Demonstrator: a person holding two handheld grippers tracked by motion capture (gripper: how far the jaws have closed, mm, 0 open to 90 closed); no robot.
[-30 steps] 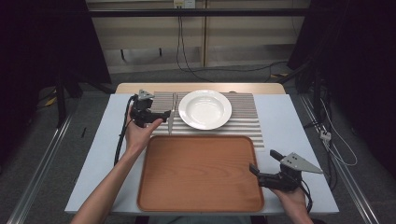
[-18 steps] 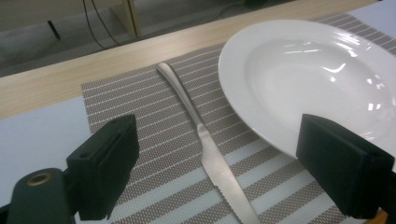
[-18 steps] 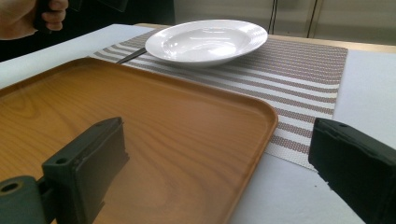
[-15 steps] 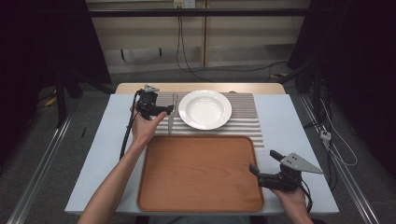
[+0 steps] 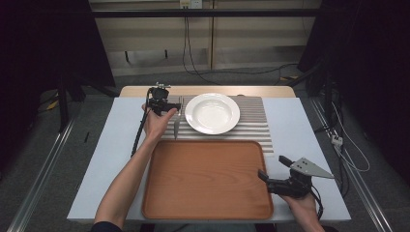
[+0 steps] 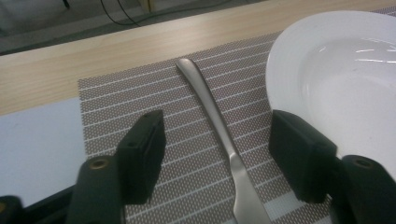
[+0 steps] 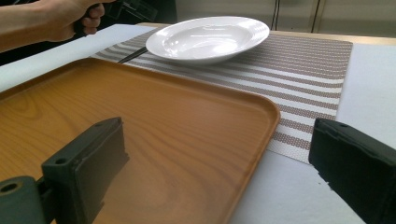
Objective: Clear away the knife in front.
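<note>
We hold the left gripper (image 6: 215,154) wide open astride the fork (image 6: 219,126) on the mat (image 6: 140,93), beside the plate (image 6: 336,70). The right gripper (image 7: 219,168), wide open, straddles the tray (image 7: 140,135) edge.

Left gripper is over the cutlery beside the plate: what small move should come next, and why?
Probably lower the left gripper and close it on the utensil handle. Its jaws stand open on either side of the handle, which lies flat on the striped placemat beside the white plate, apparently not yet gripped.
</note>
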